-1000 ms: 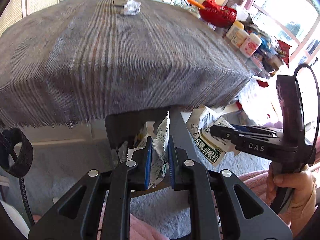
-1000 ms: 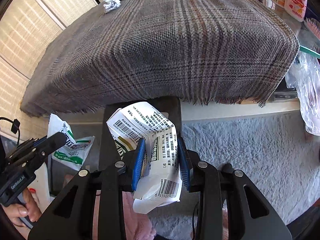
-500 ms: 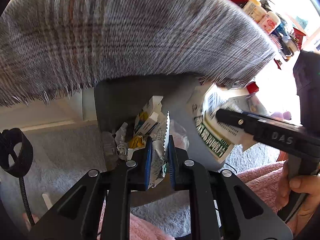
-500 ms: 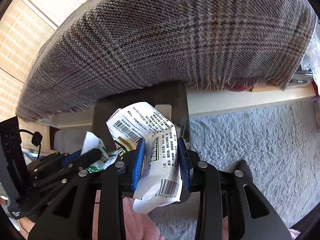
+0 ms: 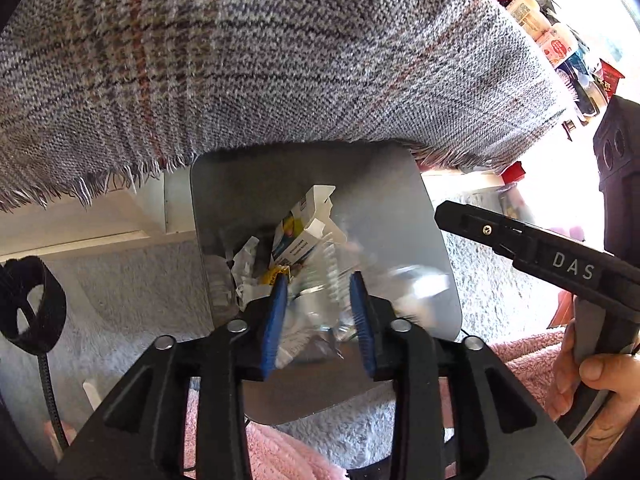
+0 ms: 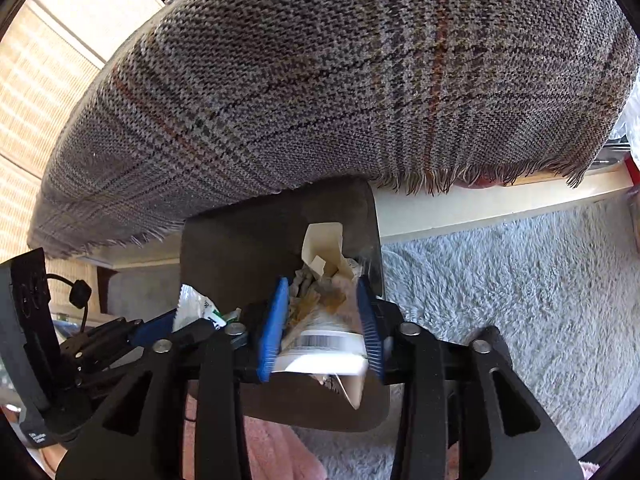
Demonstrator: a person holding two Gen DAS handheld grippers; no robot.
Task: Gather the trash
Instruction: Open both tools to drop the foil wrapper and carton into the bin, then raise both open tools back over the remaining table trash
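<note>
A grey plaid cloth [image 5: 280, 60] fills the upper part of both views, and its fringed edge hangs over the far rim of a dark grey trash bin [image 5: 400, 216] in the centre. Grey shaggy carpet [image 6: 500, 280] lies at the right of the right wrist view.

The bin holds trash: a white and blue small carton [image 5: 306, 228] stands up among crumpled papers.

The left gripper [image 5: 320, 316] is low in the centre of its view, jaws parted to a middle width over the bin, and between them is only a blurred wrapper [image 5: 320, 296]; I cannot tell if they touch it.

The right gripper [image 6: 322, 322] also has its jaws apart over the bin, and a blurred white packet with a barcode [image 6: 324, 350] is between the blue pads [image 6: 274, 320], not pressed by them.
</note>
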